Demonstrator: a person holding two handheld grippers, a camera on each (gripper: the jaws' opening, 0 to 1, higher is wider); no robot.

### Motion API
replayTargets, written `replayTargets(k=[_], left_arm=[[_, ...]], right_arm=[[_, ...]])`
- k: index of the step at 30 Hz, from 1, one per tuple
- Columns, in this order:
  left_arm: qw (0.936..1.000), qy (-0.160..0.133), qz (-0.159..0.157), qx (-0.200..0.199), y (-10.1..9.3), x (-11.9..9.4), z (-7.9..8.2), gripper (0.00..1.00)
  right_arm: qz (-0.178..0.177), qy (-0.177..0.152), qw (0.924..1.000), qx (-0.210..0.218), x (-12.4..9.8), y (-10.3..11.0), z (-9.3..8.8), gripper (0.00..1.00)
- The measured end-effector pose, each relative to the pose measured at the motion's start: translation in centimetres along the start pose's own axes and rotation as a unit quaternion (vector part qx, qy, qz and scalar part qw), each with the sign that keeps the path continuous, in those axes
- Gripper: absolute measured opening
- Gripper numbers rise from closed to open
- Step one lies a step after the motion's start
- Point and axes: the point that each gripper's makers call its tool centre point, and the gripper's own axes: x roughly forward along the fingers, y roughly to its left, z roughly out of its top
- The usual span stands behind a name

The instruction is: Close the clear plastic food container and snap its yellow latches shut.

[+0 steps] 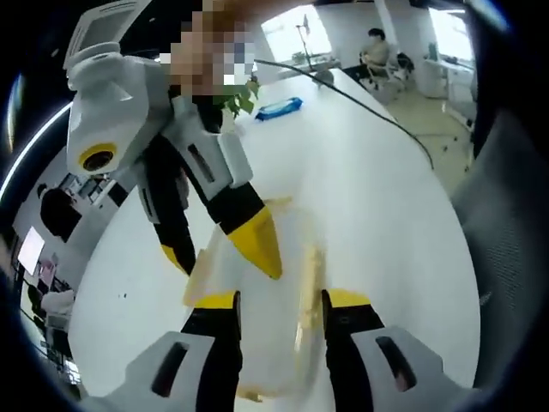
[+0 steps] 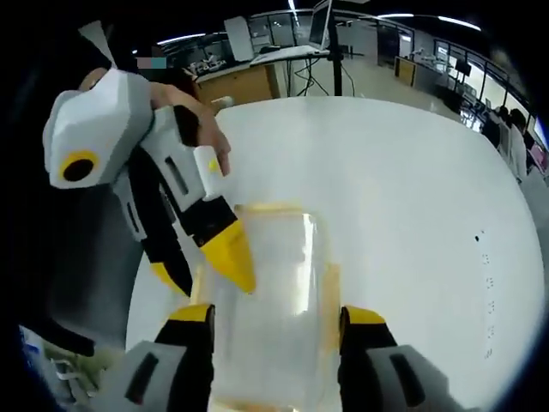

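Note:
The clear plastic container [image 1: 266, 343] lies on the white table [image 1: 369, 197], its lid on top and a yellow latch [image 1: 310, 283] along its right side. My left gripper [image 1: 281, 300] is open, its jaws straddling the container's near end. The right gripper [image 1: 219, 253] comes down from the upper left, open, one yellow fingertip [image 1: 259, 245] on the lid's left part. In the right gripper view the container [image 2: 270, 300] sits between the open jaws of my right gripper [image 2: 279, 315]. The left gripper [image 2: 197, 266] rests a yellow fingertip [image 2: 230, 255] at its left edge.
A blue flat object [image 1: 279, 108], green leaves [image 1: 241, 96] and a black cable [image 1: 386, 116] lie further along the table. A grey chair [image 1: 506, 223] stands at its right edge. A person [image 1: 375, 47] sits far back. A hand [image 2: 204, 129] holds the left gripper.

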Motion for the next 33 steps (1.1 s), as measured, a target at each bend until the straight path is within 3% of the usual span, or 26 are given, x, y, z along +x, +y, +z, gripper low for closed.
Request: replayTargets(k=[2, 19, 33], left_arm=[[0.9998, -0.001, -0.001, 0.021, -0.2, 0.0, 0.0, 0.34], [0.9990, 0.034, -0.006, 0.030, -0.9, 0.1, -0.4, 0.27], [0.9989, 0.025, -0.011, 0.039, -1.1, 0.0, 0.0, 0.26]], right_arm=[[0.001, 0.003, 1.0000, 0.003, 0.0, 0.1, 0.0, 0.57], [0.008, 0.051, 0.9983, 0.026, 0.4, 1.2, -0.2, 0.51], [0.029, 0.066, 0.9967, 0.038, 0.6, 0.9, -0.2, 0.46]])
